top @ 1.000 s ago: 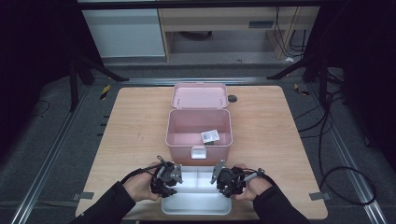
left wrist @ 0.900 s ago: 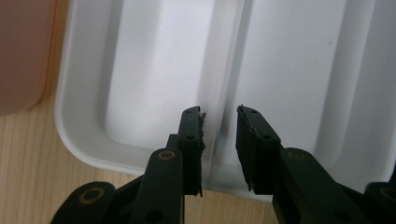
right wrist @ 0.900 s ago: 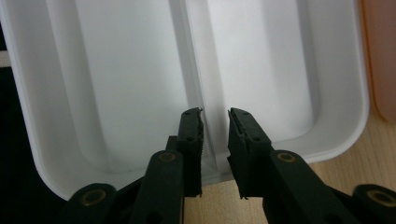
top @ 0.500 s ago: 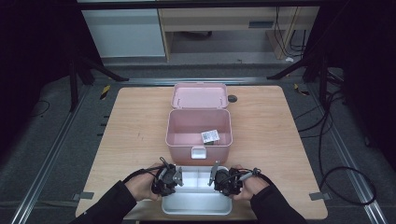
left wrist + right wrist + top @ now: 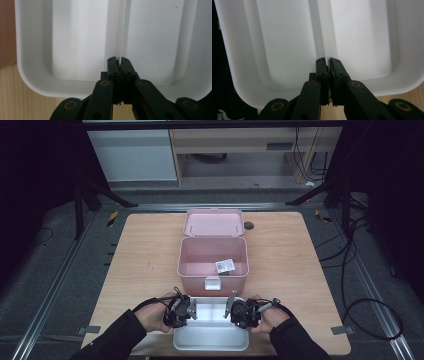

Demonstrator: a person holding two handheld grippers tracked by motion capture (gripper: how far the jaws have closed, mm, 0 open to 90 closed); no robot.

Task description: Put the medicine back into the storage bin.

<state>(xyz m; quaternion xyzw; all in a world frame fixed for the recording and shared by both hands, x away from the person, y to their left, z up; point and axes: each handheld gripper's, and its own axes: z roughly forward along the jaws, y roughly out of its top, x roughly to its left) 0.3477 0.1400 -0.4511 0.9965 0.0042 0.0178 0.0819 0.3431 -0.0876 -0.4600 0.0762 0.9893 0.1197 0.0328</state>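
Tray: white tray (image 5: 210, 342) at near counter (image 5: 300, 270) edge before pink box (image 5: 212, 257), near end cut off | Axis: crosswise | Claws: left claw (image 5: 119, 65), right claw (image 5: 327, 65) clamped on its 1 divider wall, just closed.

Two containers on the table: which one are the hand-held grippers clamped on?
The white divided tray at the near edge. Both the left hand-held gripper and the right hand-held gripper pinch its partition walls. The open pink box sits behind, untouched.
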